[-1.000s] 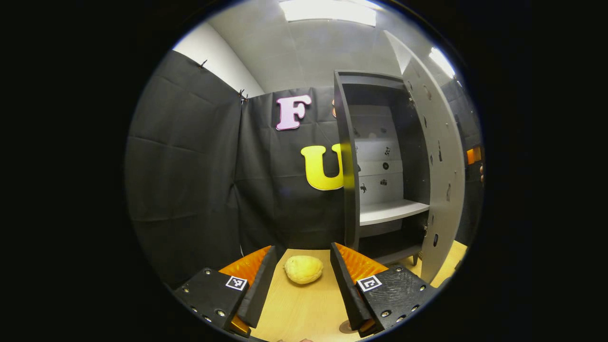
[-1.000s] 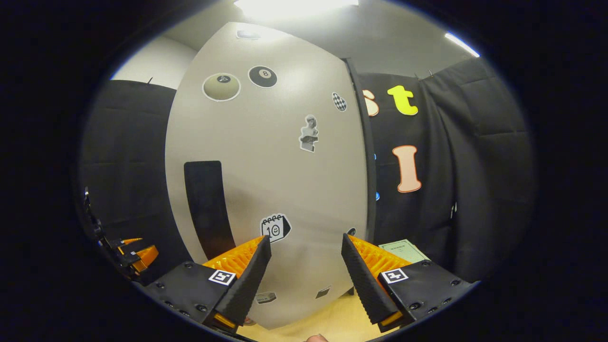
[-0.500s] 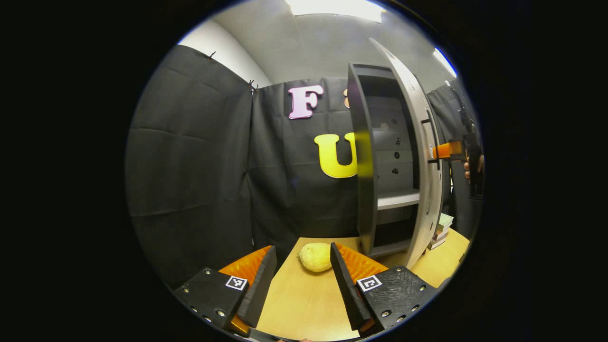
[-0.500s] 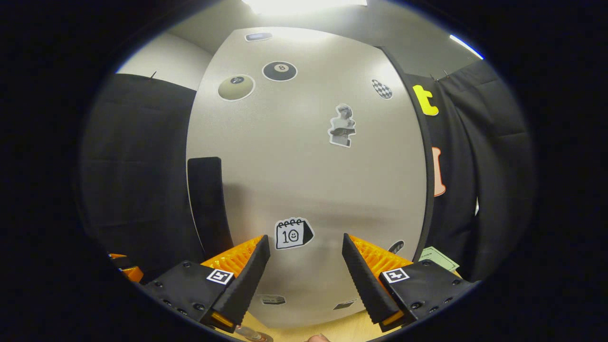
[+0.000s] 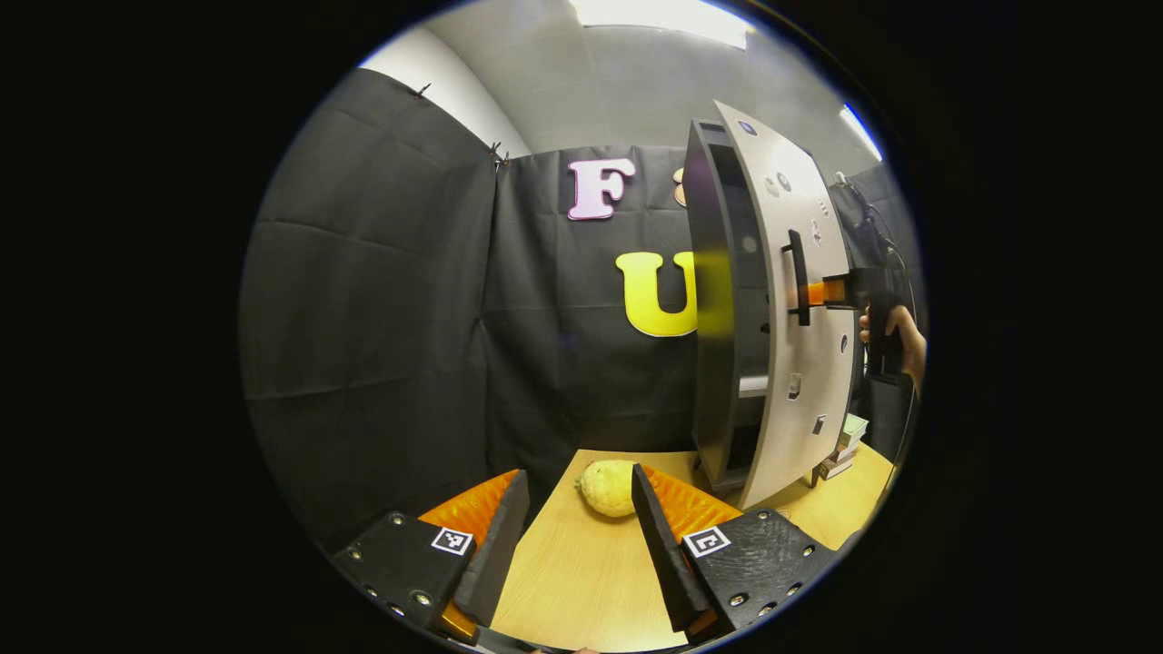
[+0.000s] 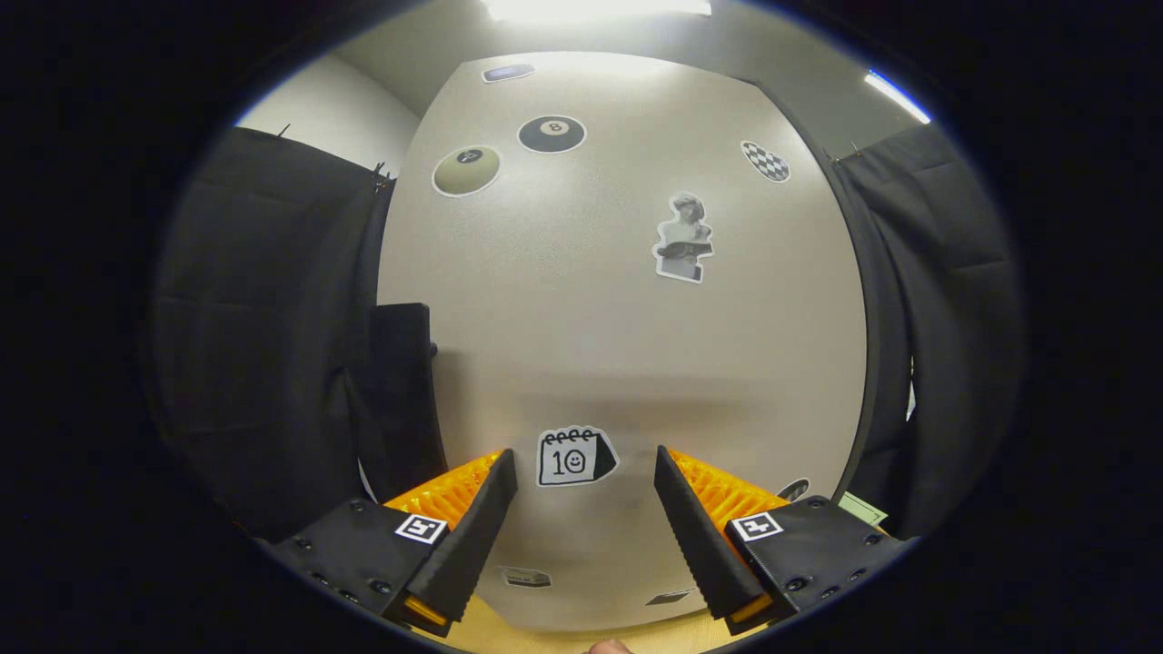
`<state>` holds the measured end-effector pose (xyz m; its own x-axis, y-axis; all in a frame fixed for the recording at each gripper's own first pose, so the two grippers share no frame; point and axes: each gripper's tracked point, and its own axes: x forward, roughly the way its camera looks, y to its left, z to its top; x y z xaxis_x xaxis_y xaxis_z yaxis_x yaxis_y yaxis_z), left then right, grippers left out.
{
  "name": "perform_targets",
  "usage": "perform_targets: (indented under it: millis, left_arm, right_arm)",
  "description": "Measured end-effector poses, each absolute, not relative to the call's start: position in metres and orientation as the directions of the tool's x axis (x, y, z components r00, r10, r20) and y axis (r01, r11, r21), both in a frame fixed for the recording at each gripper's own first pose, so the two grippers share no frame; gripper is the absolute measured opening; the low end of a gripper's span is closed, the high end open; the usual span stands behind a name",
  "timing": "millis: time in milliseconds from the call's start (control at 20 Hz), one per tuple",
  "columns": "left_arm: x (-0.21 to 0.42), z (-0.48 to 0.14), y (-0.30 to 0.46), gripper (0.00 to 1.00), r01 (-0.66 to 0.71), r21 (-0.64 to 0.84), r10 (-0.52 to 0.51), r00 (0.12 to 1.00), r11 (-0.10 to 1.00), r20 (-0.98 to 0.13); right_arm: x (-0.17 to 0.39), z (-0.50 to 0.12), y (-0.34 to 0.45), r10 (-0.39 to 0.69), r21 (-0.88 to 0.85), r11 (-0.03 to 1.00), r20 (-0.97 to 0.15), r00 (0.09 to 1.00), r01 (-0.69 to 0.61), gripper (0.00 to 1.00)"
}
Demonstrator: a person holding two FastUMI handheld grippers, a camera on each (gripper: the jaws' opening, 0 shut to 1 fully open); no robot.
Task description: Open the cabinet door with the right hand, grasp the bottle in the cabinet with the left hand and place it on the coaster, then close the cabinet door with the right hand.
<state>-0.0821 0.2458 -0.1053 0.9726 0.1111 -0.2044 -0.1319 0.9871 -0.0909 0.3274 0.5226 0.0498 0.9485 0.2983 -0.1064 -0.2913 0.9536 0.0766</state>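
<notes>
Black cloth booth, wooden table (image 5: 581, 581) at the bottom of the left gripper view. Cabinet (image 5: 718, 318) right of centre there, door (image 5: 804, 363) nearly shut, a narrow gap left along its edge. Right gripper (image 5: 818, 292) at right, tips against the door beside the black handle (image 5: 798, 277), hand (image 5: 895, 331) behind it. Left gripper (image 5: 572, 522) low over the table, fingers spread, nothing between them; yellow lumpy object (image 5: 607, 488) just beyond. Door (image 6: 627, 345) across the centre of the right gripper view, stickered; right gripper (image 6: 586, 509) at bottom, fingers spread. Bottle and coaster not discernible.
</notes>
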Motion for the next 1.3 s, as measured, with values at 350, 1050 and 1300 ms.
perform_targets:
  millis: [350, 1050, 1300]
  left_arm:
    - [-0.071, -0.085, 0.22, 0.66, -0.103, -0.094, 0.085, 0.98, 0.99, -0.18]
    - [-0.05, -0.004, 0.089, 0.66, 0.021, -0.097, -0.027, 0.998, 0.995, -0.061]
    - [-0.053, 0.007, 0.054, 0.66, 0.058, -0.086, -0.062, 0.997, 0.995, -0.044]
  right_arm:
    - [0.302, 0.068, 0.5, 0.298, 0.032, 0.955, -0.061, 0.953, -0.296, 0.98]
    - [0.174, 0.073, 0.354, 0.271, 0.002, 0.962, -0.042, 0.962, -0.272, 0.99]
    - [0.149, 0.053, 0.297, 0.21, -0.01, 0.977, -0.068, 0.975, -0.211, 0.99]
